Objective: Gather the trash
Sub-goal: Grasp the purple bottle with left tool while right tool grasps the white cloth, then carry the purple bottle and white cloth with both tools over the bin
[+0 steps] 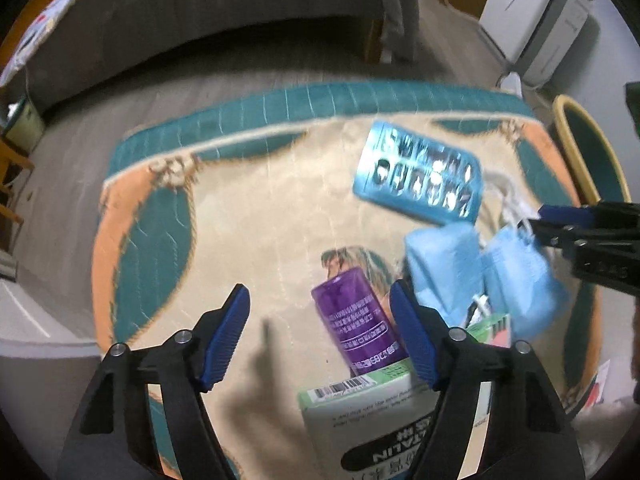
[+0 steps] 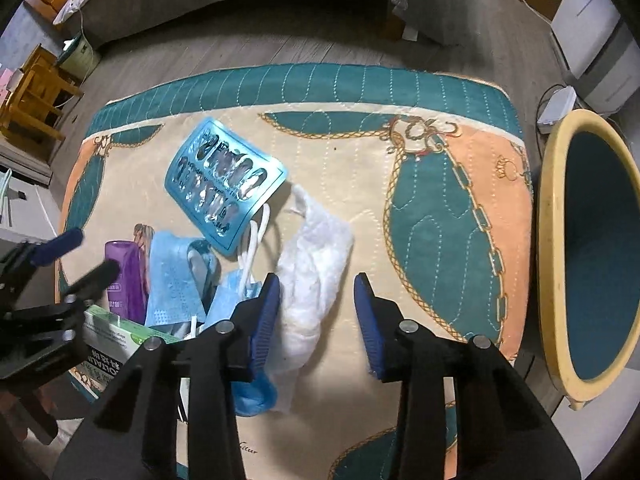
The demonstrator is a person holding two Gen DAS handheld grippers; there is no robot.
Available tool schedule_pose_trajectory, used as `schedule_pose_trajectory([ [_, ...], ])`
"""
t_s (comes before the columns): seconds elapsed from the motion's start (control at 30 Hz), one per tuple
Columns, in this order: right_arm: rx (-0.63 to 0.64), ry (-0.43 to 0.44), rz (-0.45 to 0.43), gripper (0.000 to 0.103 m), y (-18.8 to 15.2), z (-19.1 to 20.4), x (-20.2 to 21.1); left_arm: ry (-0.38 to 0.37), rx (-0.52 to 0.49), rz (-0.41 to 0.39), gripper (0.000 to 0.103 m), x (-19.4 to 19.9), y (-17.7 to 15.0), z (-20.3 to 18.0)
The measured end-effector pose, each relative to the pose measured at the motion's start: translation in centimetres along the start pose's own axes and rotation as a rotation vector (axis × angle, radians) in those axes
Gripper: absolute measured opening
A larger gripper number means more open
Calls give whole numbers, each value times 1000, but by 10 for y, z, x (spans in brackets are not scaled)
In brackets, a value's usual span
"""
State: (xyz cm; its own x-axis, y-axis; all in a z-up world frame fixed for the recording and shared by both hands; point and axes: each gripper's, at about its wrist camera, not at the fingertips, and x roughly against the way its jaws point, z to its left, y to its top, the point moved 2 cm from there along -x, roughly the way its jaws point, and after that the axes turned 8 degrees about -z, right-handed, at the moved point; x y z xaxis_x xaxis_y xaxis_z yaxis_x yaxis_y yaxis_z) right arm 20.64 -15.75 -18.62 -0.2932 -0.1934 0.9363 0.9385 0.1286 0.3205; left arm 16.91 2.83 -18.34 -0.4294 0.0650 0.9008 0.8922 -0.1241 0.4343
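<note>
A litter of household trash is seen spread over a quilted mat (image 2: 360,152) on the floor, with both hand-held grippers angled steeply down at it. At far left, the left gripper (image 1: 320,332) is shown partly open and empty, its fingers (image 1: 228,332) straddling a purple bottle (image 1: 360,320) without pressing on it; the bottle lies on its side against a green-and-white carton (image 1: 360,412). The bottle is judged rigid, smooth and apt to roll, so it would best be pinched across the middle of its body. Just beside it, crumpled blue face masks (image 2: 176,276) are piled, soft and nearly weightless, best taken at a bunched fold, not by a loose ear loop. Above them a blue blister pack (image 2: 224,184) is laid flat: thin, stiff and slick, likely to be caught only by an edge. Further right, a crumpled white tissue (image 2: 312,284) lies between the jaws of the right gripper (image 2: 316,324), which stands about a third open. One pad appears to rest against the tissue while the other stands apart, so nothing is held. The tissue is limp and should compress easily at its thickest part. At far right, a yellow-rimmed bin (image 2: 548,240) with a teal interior is set just off the mat's edge.
</note>
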Motion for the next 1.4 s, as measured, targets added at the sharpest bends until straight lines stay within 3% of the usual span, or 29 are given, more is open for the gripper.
schedule_pose_trajectory([
  [0.13, -5, 9, 12, 37, 0, -2, -3, -41, 31, 65, 64, -13, -5, -2],
  [0.4, -17, 42, 33, 37, 3, -6, -11, -58, 20, 96, 50, -22, -3, -6],
  [0.53, -24, 70, 40, 18, 7, -7, -12, -60, 21, 89, 45, -21, 2, -5],
  [0.67, -22, 61, 6, 13, 15, -6, -5, -71, 25, 34, 39, -11, 11, -4],
  [0.97, 44, 7, -126, 12, 28, -2, 32, -38, -80, -115, 37, 25, 29, -21],
  [1.4, 76, -24, -270, 12, 33, 2, 78, 4, -156, -254, 35, 71, 39, -34],
])
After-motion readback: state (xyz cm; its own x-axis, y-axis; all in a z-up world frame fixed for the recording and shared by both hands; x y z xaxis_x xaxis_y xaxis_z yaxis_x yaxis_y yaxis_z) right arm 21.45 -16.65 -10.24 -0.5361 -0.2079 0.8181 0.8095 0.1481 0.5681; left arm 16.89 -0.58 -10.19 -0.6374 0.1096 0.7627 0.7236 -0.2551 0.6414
